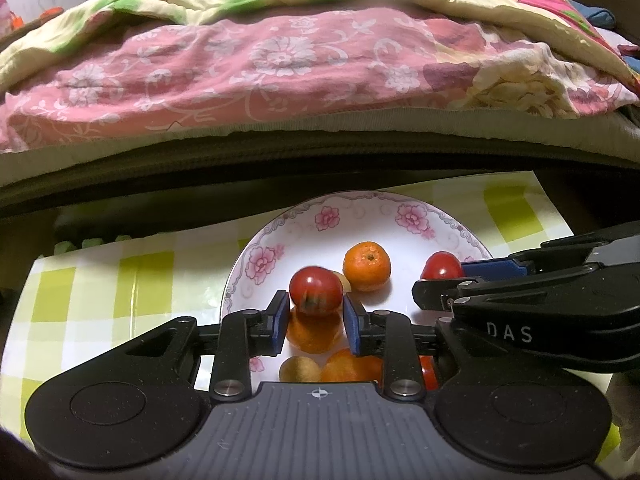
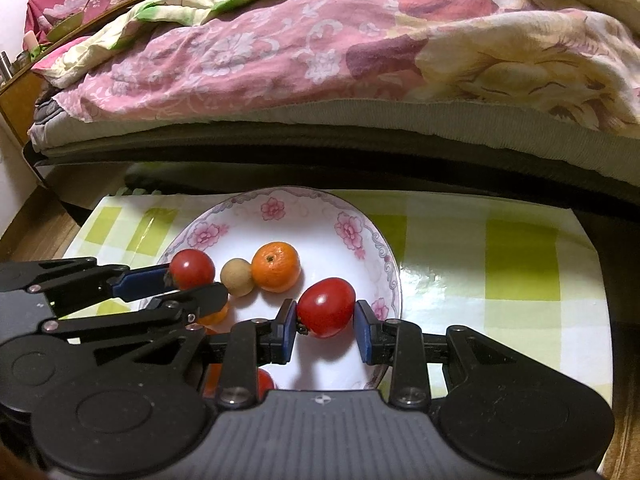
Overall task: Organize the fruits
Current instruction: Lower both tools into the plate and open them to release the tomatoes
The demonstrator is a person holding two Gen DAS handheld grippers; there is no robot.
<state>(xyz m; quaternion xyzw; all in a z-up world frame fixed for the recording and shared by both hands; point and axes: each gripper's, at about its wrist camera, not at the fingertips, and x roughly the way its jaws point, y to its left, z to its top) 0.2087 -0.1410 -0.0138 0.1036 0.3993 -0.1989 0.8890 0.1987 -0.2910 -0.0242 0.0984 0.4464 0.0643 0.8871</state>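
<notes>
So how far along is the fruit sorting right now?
Nothing looks sorted yet: the orange and the tan fruit lie on the plate. The left gripper and right gripper each bracket a tomato. Every fruit remains to move.

Left gripper [image 1: 316, 316] hides oranges [image 1: 314, 330] (perhaps two) beneath.

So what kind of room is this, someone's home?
Most likely a bedroom in a home. A bed with a rumpled floral quilt fills the background, and right beside it a low table with a green checked cloth holds a flowered plate of fruit.
</notes>
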